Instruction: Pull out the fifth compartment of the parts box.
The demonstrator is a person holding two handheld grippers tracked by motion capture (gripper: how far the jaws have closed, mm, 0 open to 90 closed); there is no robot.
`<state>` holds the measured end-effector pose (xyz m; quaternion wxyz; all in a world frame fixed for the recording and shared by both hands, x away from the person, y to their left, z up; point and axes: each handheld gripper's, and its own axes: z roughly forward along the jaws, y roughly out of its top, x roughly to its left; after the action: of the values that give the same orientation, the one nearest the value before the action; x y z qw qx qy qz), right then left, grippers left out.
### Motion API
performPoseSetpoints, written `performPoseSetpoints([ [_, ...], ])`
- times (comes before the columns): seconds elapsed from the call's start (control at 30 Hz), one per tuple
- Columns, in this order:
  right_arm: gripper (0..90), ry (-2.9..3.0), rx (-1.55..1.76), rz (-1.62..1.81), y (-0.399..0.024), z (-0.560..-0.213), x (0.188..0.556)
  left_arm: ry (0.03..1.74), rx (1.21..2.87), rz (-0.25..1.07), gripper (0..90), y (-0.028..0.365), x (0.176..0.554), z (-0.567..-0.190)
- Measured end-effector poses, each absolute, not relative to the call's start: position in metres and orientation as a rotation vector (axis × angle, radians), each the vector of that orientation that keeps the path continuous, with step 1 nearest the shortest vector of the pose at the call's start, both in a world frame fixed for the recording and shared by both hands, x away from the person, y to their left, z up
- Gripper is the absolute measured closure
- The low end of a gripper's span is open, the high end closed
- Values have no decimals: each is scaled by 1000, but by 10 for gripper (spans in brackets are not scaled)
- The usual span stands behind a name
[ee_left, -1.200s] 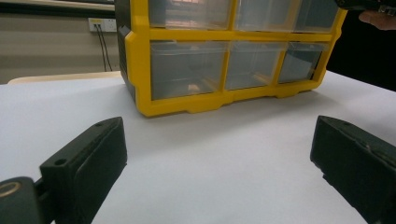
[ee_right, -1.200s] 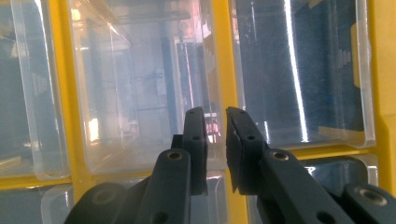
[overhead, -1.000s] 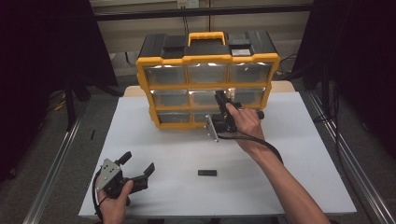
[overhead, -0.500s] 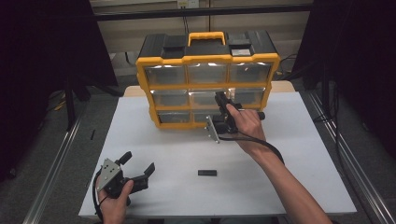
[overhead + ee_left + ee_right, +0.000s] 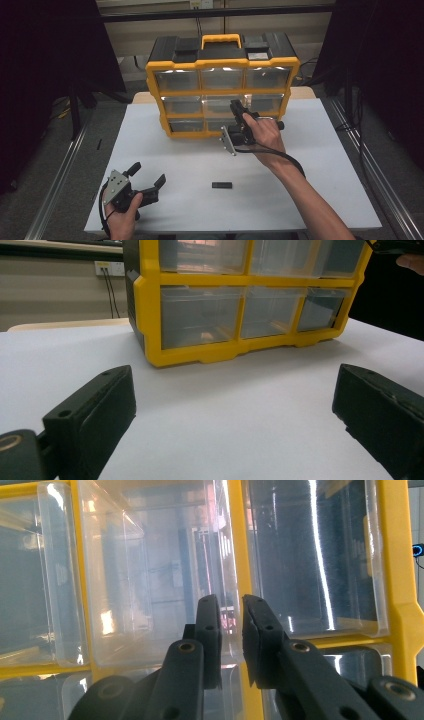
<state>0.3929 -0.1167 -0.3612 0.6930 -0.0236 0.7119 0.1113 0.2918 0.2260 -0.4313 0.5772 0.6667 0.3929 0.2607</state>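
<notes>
A yellow and black organiser [image 5: 220, 65] with clear drawers stands at the back of the white table [image 5: 330, 165]. My right gripper [image 5: 239, 108] is up against its middle row. In the right gripper view [image 5: 231, 602] the jaws stand a narrow slit apart, pinched on the front of the middle clear drawer [image 5: 150, 580], which sticks out a little from the yellow frame [image 5: 400, 580]. My left gripper [image 5: 148, 173] rests low at the table's front left, open and holding nothing. In the left gripper view [image 5: 235, 390] it faces the organiser [image 5: 150, 315].
A small flat black piece [image 5: 221, 185] lies on the table between the two hands. A black cable [image 5: 285, 157] trails from the right gripper along the forearm. Metal rails [image 5: 55, 180] run along both sides of the table.
</notes>
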Motion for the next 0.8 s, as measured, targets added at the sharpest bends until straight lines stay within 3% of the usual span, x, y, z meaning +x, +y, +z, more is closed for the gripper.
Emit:
performPoseSetpoints([
  [0.8,789,1598,-64,265,-119,-360,390,930,1551,611,39,228,293,-432],
])
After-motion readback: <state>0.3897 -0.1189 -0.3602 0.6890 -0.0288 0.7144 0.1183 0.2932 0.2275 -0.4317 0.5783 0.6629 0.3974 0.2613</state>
